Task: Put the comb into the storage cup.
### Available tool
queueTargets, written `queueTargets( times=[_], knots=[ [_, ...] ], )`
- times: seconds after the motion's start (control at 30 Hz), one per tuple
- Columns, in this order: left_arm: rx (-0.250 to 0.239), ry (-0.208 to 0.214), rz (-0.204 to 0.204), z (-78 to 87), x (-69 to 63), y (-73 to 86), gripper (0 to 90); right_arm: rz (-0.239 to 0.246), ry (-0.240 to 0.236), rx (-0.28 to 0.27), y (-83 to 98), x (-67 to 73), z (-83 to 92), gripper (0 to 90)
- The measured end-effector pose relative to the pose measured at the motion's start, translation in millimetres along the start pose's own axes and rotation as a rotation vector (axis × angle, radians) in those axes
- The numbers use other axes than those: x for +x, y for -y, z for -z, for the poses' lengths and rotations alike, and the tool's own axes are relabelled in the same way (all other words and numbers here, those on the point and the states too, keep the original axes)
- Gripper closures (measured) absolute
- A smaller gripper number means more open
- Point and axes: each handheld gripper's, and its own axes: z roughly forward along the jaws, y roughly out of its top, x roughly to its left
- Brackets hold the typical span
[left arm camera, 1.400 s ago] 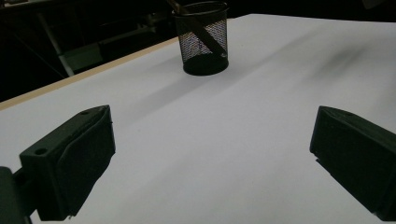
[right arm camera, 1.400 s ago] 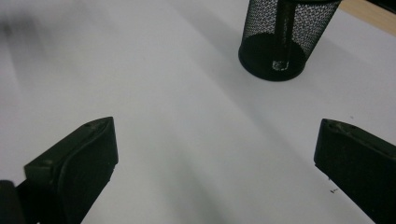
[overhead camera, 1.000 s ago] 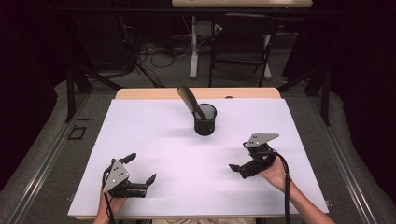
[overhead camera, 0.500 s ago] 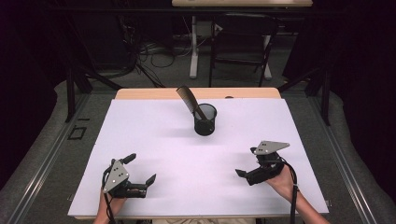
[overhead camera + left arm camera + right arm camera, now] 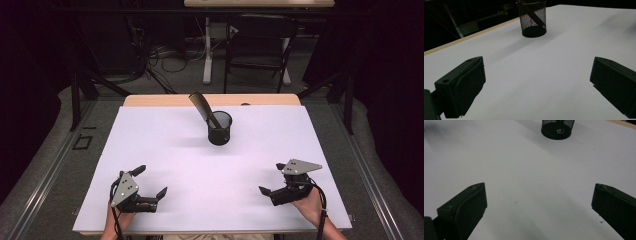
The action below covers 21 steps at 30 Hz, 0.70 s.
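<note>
Left hand-held gripper (image 5: pixel 151 181) and right hand-held gripper (image 5: pixel 273 178) rest spread wide, empty, on the bench (image 5: pixel 165 150). Mesh cup (image 5: pixel 220 128) holds what looks like a comb (image 5: pixel 199 102).

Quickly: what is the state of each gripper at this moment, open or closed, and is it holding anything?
Left gripper: open, holding nothing, low over the white table.
Right gripper: open, holding nothing.
</note>
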Motion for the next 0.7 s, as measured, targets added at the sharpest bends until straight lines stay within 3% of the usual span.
queueTargets(
  times=[0.33,0.7],
  knots=[
    [0.005,-0.005,0.005,1.7,0.7,1.5,0.2,-0.005,0.028,-0.053,12.1,6.5,7.8,0.0],
    [0.003,-0.002,0.004,0.3,0.5,0.5,0.3,0.011,0.047,-0.079,13.8,8.1,12.5,0.0]
  ],
)
